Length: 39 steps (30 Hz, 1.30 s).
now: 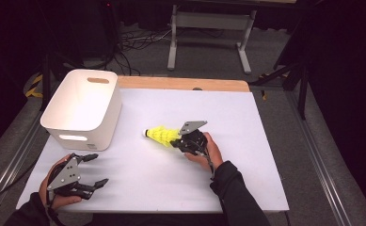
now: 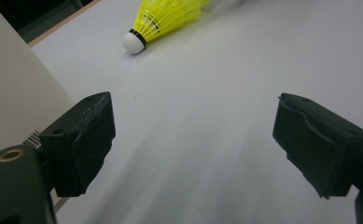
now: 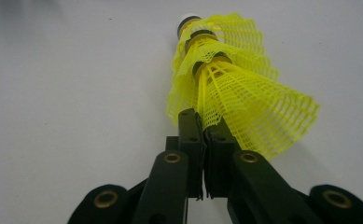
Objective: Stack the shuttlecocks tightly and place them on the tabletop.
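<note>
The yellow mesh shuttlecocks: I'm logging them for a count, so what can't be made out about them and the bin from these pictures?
- Stack of yellow plastic mesh shuttlecocks: the right gripper view shows about three nested; overlapping skirts hide the exact number.
- Their skirt end: cut off by the top edge in the left gripper view.
- Right hand-held gripper: shut on the skirt; how much mesh is pinched is hidden by the jaws.
- White plastic bin: in the high view its near wall hides part of the floor.

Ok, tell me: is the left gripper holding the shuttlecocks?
No, the left gripper stands open over bare table, with the shuttlecocks lying farther off.
</note>
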Tool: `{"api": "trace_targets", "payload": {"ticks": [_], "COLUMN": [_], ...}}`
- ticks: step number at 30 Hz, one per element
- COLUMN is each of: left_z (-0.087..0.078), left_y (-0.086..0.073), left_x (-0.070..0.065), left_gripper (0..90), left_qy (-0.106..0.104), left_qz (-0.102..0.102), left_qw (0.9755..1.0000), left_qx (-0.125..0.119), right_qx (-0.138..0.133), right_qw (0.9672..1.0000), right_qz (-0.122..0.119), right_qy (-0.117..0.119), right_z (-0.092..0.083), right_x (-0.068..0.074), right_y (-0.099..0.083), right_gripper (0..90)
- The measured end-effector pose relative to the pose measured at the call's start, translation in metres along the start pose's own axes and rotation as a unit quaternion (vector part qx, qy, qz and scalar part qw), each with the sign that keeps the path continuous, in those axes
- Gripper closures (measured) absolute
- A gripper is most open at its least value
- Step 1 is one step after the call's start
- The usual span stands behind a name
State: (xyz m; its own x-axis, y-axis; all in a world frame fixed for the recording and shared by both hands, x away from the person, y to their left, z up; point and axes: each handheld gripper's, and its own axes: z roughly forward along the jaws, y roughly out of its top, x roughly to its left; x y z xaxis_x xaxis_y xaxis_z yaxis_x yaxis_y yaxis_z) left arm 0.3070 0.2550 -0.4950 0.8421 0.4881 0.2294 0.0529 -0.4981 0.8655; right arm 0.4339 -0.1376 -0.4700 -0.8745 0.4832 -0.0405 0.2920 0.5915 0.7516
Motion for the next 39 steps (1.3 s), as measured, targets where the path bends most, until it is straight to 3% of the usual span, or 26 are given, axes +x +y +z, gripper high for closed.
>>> {"api": "trace_targets", "payload": {"ticks": [11,22,27,38,39], "left_z": [0.000,-0.001,-0.001,-0.001,-0.001], "left_y": [0.000,0.000,0.000,0.000,0.000], "left_x": [0.000,0.000,0.000,0.000,0.001], "left_gripper": [13.8,13.9,14.0,14.0,14.0], "left_qy": [0.002,0.004,0.006,0.005,0.004], "left_qz": [0.000,0.001,0.002,0.002,0.002], "left_qw": [1.0000,1.0000,1.0000,1.0000,1.0000], "left_qx": [0.001,0.000,0.001,0.003,0.002], "right_qx": [0.014,0.024,0.013,-0.028,-0.043], "right_qw": [0.9999,0.9991,0.9978,0.9958,0.9950], "right_qz": [-0.004,-0.014,-0.027,-0.018,-0.016], "right_qy": [-0.008,-0.033,-0.058,-0.085,-0.088], "right_z": [0.006,0.007,-0.001,-0.026,-0.032], "right_x": [0.002,0.011,0.019,0.023,0.024], "right_y": [0.000,0.000,0.002,0.003,0.003], "right_gripper": [82.7,68.1,60.1,47.9,46.0]}}
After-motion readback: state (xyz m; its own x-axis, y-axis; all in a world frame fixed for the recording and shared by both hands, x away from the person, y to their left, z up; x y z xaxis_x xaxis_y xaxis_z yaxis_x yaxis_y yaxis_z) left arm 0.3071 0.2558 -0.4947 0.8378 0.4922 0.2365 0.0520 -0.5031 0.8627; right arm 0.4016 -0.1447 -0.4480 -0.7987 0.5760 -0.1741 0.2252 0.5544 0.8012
